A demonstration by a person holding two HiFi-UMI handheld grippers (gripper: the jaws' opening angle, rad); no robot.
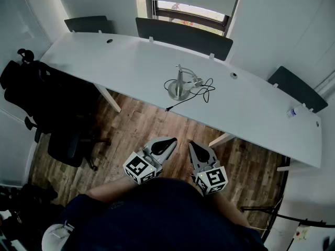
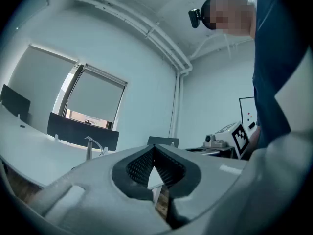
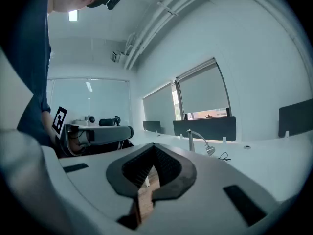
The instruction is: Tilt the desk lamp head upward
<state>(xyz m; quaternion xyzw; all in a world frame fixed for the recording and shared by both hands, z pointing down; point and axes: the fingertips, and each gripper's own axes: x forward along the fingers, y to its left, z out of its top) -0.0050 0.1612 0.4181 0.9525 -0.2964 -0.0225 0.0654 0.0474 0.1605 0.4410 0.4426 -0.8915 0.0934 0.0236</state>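
Note:
A small silver desk lamp [image 1: 179, 83] stands on a round base near the middle of the long white desk [image 1: 104, 61]. Its head [image 1: 197, 80] droops to the right, and a black cable [image 1: 205, 93] loops beside it. Both grippers hang close to my body over the wooden floor, well short of the desk. My left gripper [image 1: 169, 140] is shut on nothing, and so is my right gripper [image 1: 193, 146]. The lamp [image 2: 92, 147] appears far off in the left gripper view beyond the left gripper [image 2: 154, 152]. In the right gripper view the lamp [image 3: 197, 140] sits past the right gripper [image 3: 154, 148].
A black office chair [image 1: 52, 109] stands at the left by the desk. Dark partition panels [image 1: 183, 35] line the desk's far edge below a window. A small bottle [image 1: 293, 111] lies at the desk's right end. Desk legs [image 1: 109, 97] reach the wooden floor.

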